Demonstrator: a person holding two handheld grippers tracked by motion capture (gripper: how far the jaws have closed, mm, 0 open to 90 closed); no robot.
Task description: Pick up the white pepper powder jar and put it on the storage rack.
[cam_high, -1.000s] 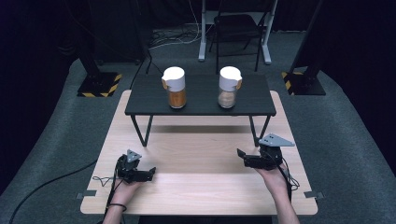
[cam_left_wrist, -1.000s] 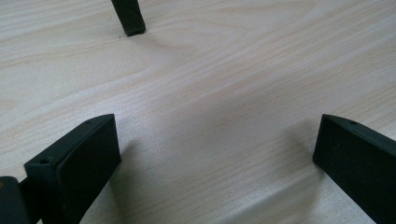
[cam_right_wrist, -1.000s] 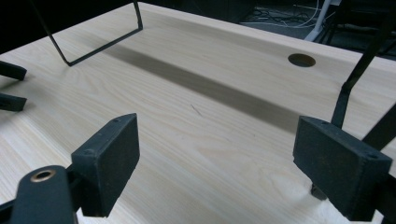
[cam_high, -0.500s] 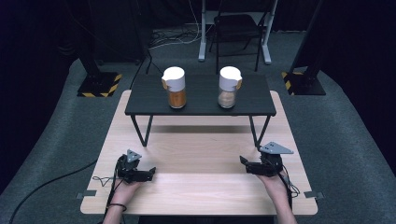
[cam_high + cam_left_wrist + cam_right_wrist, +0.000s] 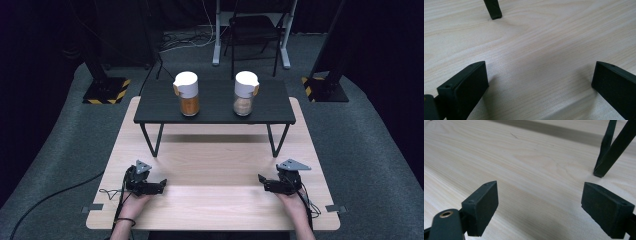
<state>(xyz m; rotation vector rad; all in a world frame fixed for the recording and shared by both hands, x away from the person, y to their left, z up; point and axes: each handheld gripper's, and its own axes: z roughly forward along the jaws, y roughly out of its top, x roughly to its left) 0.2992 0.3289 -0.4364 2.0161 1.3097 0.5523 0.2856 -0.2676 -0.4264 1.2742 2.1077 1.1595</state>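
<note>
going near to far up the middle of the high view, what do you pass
wooden table → black raised shelf → two white-lidded jars, side by side: orange jar, tan jar → dark chair

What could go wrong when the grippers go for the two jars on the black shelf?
Both jars, the orange jar and the pale jar, are tall and stand on a raised shelf; a sideways bump may tip them. The shelf stands on thin legs, which a reaching forearm could knock. The left gripper and right gripper are open and low on the table, so they must rise first.
</note>
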